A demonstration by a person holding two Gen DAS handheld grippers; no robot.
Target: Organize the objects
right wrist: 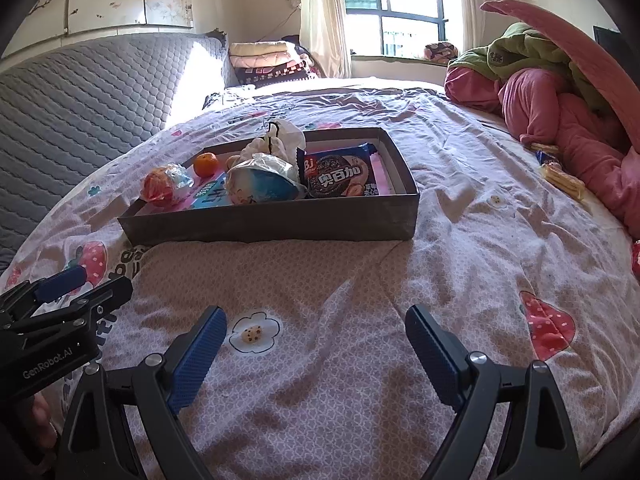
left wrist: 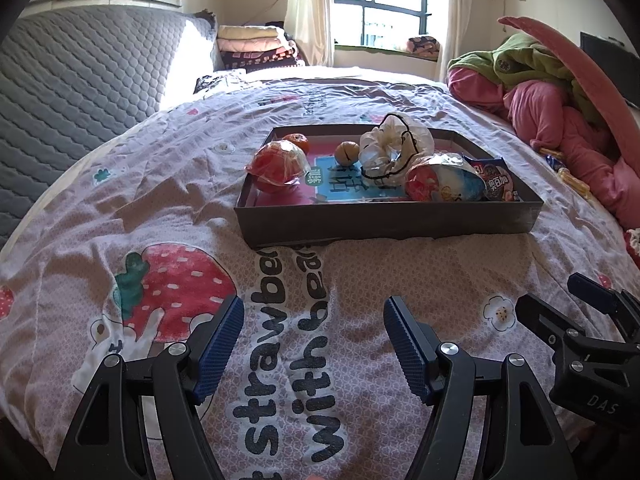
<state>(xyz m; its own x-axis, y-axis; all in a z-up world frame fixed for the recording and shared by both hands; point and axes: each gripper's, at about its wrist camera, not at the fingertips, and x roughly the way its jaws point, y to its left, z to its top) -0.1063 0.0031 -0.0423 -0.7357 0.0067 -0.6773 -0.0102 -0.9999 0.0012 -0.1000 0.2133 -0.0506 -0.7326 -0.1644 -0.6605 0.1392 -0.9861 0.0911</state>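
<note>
A shallow dark box [left wrist: 384,222] [right wrist: 272,222] sits on the bed. It holds two wrapped red fruits [left wrist: 276,166] [right wrist: 162,184], a small orange [left wrist: 298,141] [right wrist: 206,164], a brown round fruit [left wrist: 346,152], a crumpled clear bag [left wrist: 394,142] [right wrist: 280,136], a blue-white wrapped item [left wrist: 452,186] [right wrist: 260,184] and a cookie packet [right wrist: 340,178] [left wrist: 496,180]. My left gripper [left wrist: 314,320] is open and empty above the sheet in front of the box. My right gripper [right wrist: 316,330] is open and empty, also short of the box.
The strawberry-print sheet [left wrist: 160,216] covers the bed. A pile of pink and green bedding [left wrist: 560,100] [right wrist: 560,92] lies at the right, with snack packets [right wrist: 560,176] beside it. A grey quilted headboard [left wrist: 80,80] stands left. Folded blankets [left wrist: 256,46] are stacked by the window.
</note>
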